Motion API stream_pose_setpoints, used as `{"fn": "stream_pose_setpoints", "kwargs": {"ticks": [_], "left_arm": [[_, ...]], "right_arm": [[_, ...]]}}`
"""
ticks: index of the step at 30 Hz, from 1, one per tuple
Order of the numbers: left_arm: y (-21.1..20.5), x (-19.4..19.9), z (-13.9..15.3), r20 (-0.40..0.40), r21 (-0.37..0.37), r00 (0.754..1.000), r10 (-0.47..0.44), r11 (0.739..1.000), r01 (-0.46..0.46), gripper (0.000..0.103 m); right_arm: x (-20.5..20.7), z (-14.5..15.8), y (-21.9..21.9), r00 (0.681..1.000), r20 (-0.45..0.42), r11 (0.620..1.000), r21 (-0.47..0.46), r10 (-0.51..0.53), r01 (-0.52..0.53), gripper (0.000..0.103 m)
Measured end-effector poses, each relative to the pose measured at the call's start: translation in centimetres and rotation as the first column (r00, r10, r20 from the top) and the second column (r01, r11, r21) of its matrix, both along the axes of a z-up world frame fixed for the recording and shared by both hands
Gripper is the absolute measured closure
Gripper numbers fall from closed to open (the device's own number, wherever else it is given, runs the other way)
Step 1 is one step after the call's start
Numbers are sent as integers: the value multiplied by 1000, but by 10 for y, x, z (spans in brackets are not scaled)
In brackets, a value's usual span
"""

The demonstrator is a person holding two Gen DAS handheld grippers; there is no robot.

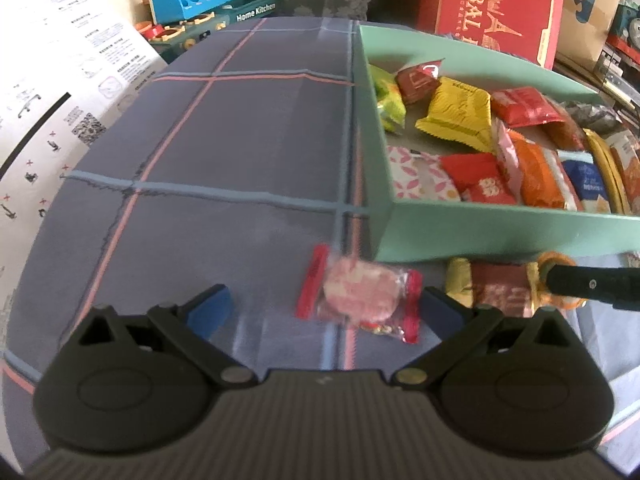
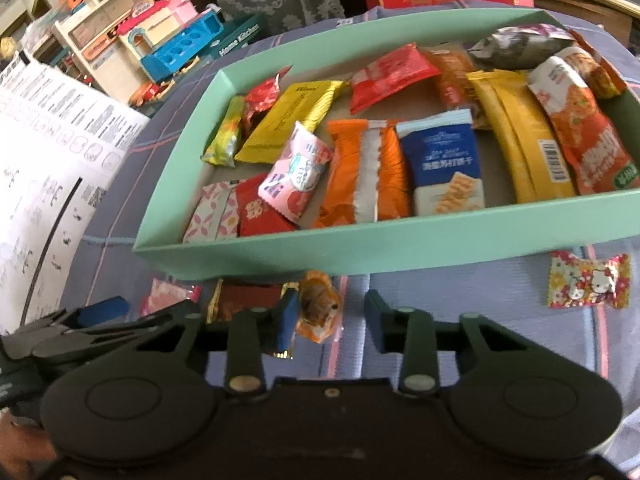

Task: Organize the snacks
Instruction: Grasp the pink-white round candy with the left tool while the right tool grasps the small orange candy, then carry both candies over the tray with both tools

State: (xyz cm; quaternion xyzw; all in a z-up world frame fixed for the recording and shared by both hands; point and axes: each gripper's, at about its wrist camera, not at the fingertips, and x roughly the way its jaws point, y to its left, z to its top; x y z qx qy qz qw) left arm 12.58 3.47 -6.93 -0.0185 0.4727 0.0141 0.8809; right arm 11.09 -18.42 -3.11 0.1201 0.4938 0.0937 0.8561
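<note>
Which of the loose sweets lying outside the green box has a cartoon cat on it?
The red and yellow flowery sweet, lying alone on the cloth off to the right of the right gripper. The others sit together by the grippers.

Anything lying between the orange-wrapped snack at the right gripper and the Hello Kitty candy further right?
Right wrist view: apart from the right gripper's own fingertip, only bare plaid cloth lies between the orange-wrapped snack and the Hello Kitty candy.

Soft daylight, slight motion blur, strong fisheye curvature, dark vignetted corners.
</note>
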Motion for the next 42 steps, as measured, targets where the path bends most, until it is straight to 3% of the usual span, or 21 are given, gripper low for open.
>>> {"fn": "stream_pose_setpoints", "kwargs": {"ticks": [3,13,19,21,24,35,37,38,42], "left_arm": [[3,-3,0,2,6,1000,0,1000,0,0],[-8,4,-1,15,13,999,-40,999,40,3],[-19,-2,3,45,23,992,-118,993,117,28],[-22,-5,5,51,15,988,-143,990,142,43],[-23,-9,6,56,1,985,-161,987,161,51],[-19,-27,7,58,-27,984,-168,985,170,53],[-20,-27,8,59,-30,985,-164,986,166,56],[-19,-28,8,61,-35,986,-158,986,160,68],[-18,-33,10,57,-50,989,-140,988,143,68]], "right_arm": [[-3,1,1,1000,10,1000,-23,10,-10,76],[-18,2,-19,999,14,999,-41,-35,36,76],[-27,1,-24,999,25,998,-53,-33,34,77],[-27,1,-23,999,29,998,-60,-30,32,77],[-27,1,-23,999,31,998,-59,-30,32,77],[-18,-1,-20,998,53,998,-65,-17,21,79],[-18,-1,-18,998,56,997,-77,-6,11,80],[-18,-1,-17,998,57,997,-79,-5,10,81],[-22,0,-21,999,51,998,-64,-10,13,81]]}}
